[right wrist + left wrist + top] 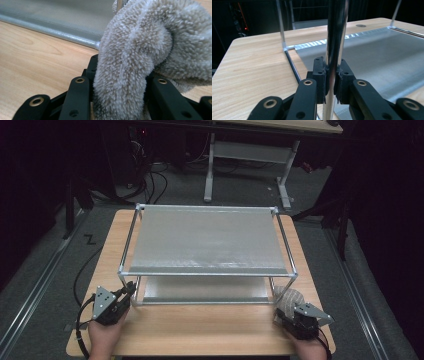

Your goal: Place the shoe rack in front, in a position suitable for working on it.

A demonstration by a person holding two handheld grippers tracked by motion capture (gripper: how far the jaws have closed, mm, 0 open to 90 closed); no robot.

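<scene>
A two-shelf metal rack with mesh shelves stands on the wooden table. My left gripper is shut on the rack's near left chrome post; the black pads clamp it from both sides. My right gripper sits at the rack's near right corner, shut on a fluffy grey-beige cloth. That cloth bunches up against the near right post, and its fold hides the pads.
The wooden table has bare room in front of the rack. The lower mesh shelf spreads behind the left post. A white-legged desk stands beyond on the dark floor, with cables nearby.
</scene>
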